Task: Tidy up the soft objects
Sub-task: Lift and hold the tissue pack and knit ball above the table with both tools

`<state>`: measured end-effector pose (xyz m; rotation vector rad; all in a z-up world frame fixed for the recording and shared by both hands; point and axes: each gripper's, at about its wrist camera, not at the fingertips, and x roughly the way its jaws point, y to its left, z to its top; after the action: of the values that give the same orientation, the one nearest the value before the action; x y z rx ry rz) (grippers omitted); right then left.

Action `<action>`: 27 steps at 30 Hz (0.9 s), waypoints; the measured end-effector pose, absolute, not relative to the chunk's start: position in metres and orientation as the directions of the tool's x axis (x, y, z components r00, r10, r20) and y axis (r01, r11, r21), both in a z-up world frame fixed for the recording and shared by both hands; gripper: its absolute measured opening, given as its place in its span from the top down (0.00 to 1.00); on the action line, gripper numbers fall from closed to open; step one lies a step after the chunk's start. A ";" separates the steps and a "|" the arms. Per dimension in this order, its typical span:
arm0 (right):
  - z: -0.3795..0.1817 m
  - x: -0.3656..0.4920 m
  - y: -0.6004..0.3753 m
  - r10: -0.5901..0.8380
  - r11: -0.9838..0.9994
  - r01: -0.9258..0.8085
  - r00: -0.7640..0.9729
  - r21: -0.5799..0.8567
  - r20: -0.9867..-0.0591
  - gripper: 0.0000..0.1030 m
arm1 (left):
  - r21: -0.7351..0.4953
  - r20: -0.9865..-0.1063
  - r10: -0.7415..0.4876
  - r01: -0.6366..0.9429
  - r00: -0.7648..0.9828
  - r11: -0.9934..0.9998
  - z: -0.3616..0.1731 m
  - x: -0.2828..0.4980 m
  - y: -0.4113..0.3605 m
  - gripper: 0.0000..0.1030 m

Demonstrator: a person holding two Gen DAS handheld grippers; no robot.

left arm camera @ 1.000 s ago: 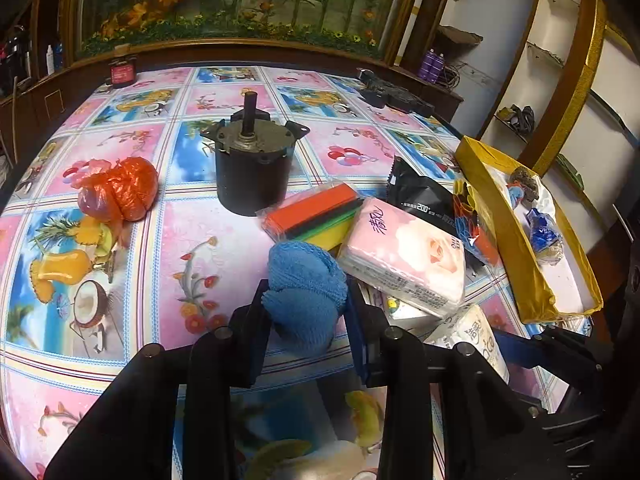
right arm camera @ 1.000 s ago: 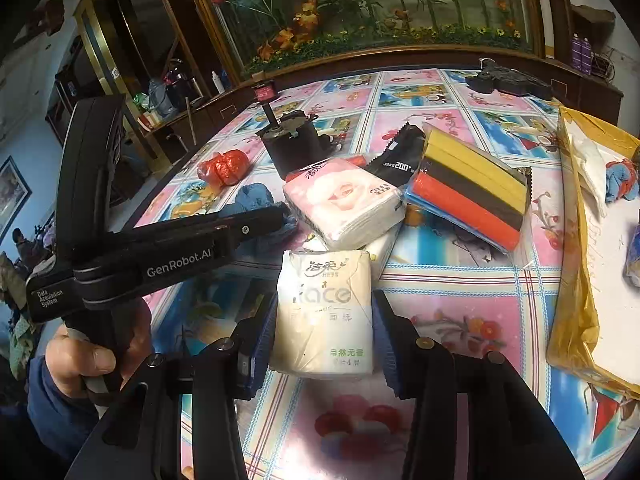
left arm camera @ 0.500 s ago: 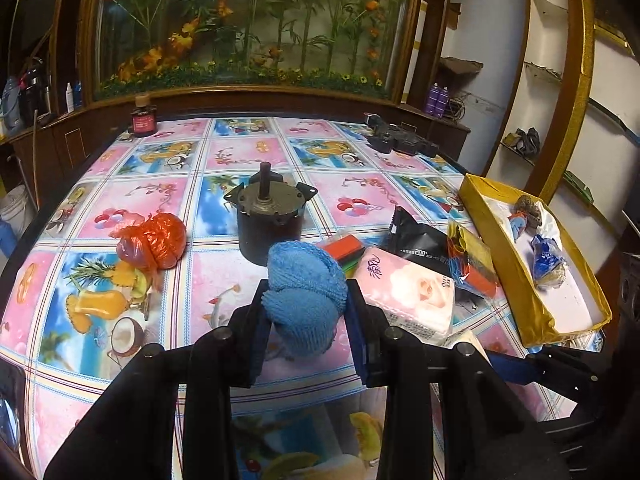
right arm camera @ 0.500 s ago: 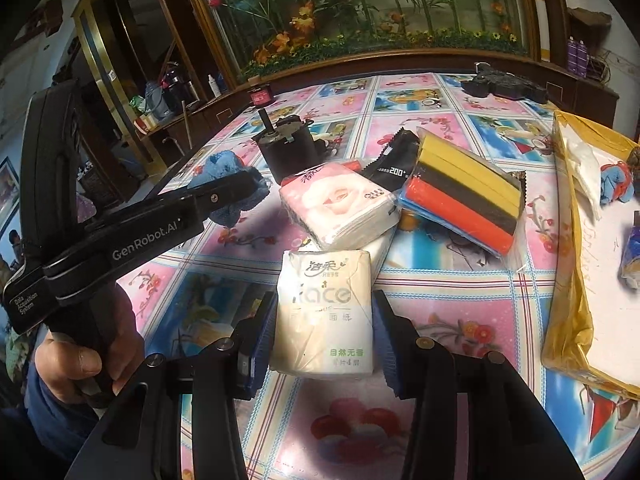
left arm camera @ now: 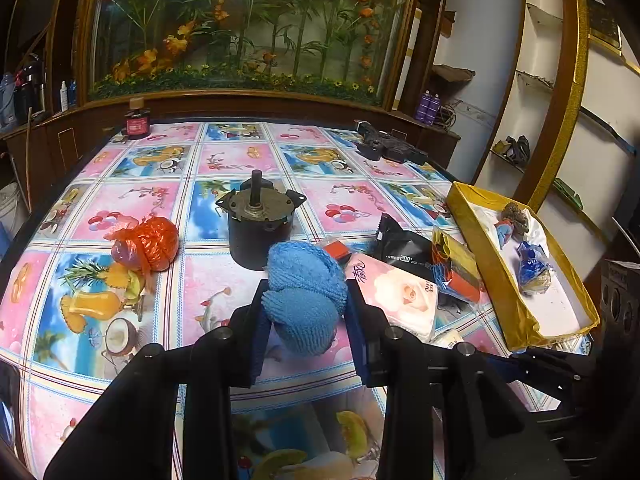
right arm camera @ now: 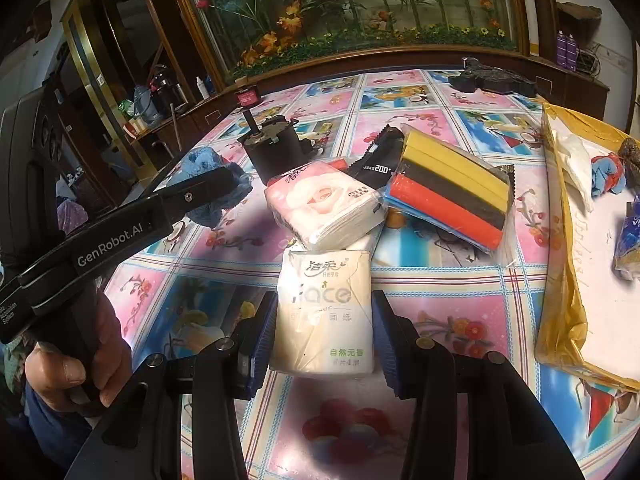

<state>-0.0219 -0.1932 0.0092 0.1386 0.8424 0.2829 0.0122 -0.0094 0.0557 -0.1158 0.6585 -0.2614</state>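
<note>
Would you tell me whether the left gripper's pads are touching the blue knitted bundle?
Touching. The left wrist view shows the left gripper with both pads pressed against the sides of the blue knitted bundle, no gap.

Open tablecloth (left arm camera: 132,200) lies left of the black motor (left arm camera: 258,228); rightward, tissue packs (right arm camera: 324,208) and sponges (right arm camera: 452,192) crowd the path to the gold box (left arm camera: 496,276).

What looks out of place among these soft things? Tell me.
The black metal motor with its upright shaft stands mid-table among the soft goods; it is hard. Beside it, the pink tissue pack lies tilted across the white tissue pack.
</note>
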 end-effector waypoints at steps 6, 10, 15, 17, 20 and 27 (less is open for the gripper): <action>0.009 -0.020 -0.195 0.302 0.953 -0.190 0.629 0.234 -0.717 0.56 | -0.195 -0.596 -0.277 0.199 0.754 0.960 0.054 0.014 -0.010 0.69; 0.009 -0.020 -0.195 0.301 0.954 -0.190 0.631 0.234 -0.715 0.56 | -0.196 -0.596 -0.277 0.198 0.753 0.960 0.054 0.014 -0.010 0.69; 0.009 -0.021 -0.195 0.300 0.954 -0.190 0.632 0.233 -0.714 0.56 | -0.194 -0.596 -0.277 0.199 0.754 0.961 0.053 0.015 -0.010 0.69; 0.008 -0.021 -0.195 0.302 0.953 -0.193 0.631 0.233 -0.714 0.56 | -0.196 -0.597 -0.277 0.198 0.753 0.960 0.053 0.015 -0.010 0.69; 0.009 -0.021 -0.195 0.308 0.951 -0.199 0.629 0.235 -0.714 0.56 | -0.196 -0.596 -0.277 0.198 0.754 0.960 0.053 0.016 -0.010 0.69; 0.008 -0.019 -0.194 0.311 0.950 -0.200 0.626 0.238 -0.715 0.56 | -0.188 -0.590 -0.280 0.209 0.757 0.960 0.055 0.015 -0.012 0.69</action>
<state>-0.0189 -0.1944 0.0079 0.1401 0.8454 0.2940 0.0153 -0.0118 0.0548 -0.1127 0.6607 -0.2674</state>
